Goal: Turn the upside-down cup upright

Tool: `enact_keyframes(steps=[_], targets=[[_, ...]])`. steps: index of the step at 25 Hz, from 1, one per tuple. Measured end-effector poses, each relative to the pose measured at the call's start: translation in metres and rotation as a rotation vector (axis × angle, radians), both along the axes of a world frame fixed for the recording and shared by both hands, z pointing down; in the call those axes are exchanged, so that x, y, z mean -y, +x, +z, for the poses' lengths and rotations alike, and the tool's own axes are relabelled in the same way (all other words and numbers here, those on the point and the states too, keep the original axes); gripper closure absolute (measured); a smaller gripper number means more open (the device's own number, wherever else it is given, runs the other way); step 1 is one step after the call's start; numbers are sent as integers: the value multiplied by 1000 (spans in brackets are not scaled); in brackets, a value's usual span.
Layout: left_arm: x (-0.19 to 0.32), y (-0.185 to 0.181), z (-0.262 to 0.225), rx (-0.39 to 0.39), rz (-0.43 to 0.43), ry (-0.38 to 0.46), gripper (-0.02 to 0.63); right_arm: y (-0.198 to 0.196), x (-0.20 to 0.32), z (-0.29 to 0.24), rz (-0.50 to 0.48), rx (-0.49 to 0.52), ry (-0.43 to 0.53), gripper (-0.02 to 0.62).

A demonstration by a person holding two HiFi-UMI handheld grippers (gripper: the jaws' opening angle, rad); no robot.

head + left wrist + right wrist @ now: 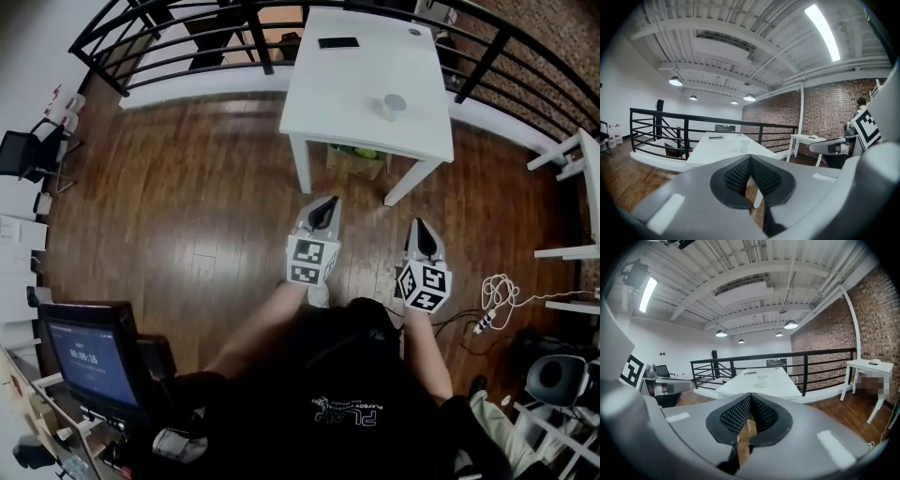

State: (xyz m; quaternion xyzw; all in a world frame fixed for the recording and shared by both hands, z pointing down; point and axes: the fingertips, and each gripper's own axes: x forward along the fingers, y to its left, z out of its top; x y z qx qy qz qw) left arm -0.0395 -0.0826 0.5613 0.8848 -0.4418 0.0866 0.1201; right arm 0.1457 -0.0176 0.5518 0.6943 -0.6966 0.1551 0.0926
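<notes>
Cup: small, clear or pale translucent, standing alone on the white table towards its right edge. From the head view it shows as a greyish round with a lighter top. It is too small in every view to tell which end is up. Nothing touches it.

Left gripper: held low over the wood floor, near the person's body and well short of the table. Jaws pressed together at the tips, nothing between them.

Right gripper: beside the left one, also over the floor. Jaws together, empty.

Both gripper views look along the closed jaws at the table, with the cup beyond the tips.

Flat black object lies at the table's far end, well apart from the cup. Black railing runs behind the table.
</notes>
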Motion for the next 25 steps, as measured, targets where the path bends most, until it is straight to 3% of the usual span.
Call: enact_keyframes(steps=[7,14,18,21,25], targets=[[-17,14,-4,23,-18,5,611,0,-11,-4,-65,-55,8,581],[-84,57,-6,42,-21,22,611,2,-69,0,-172,5,37,581],[-92,56,-13,48,-62,23,611,-6,-71,-1,-217,10,39,581],[-90,52,-12,69,-76,14,611,-9,-65,0,-229,15,38,581],[-101,63,-10,93,-28,0,611,-3,-73,5,-208,11,24,583]])
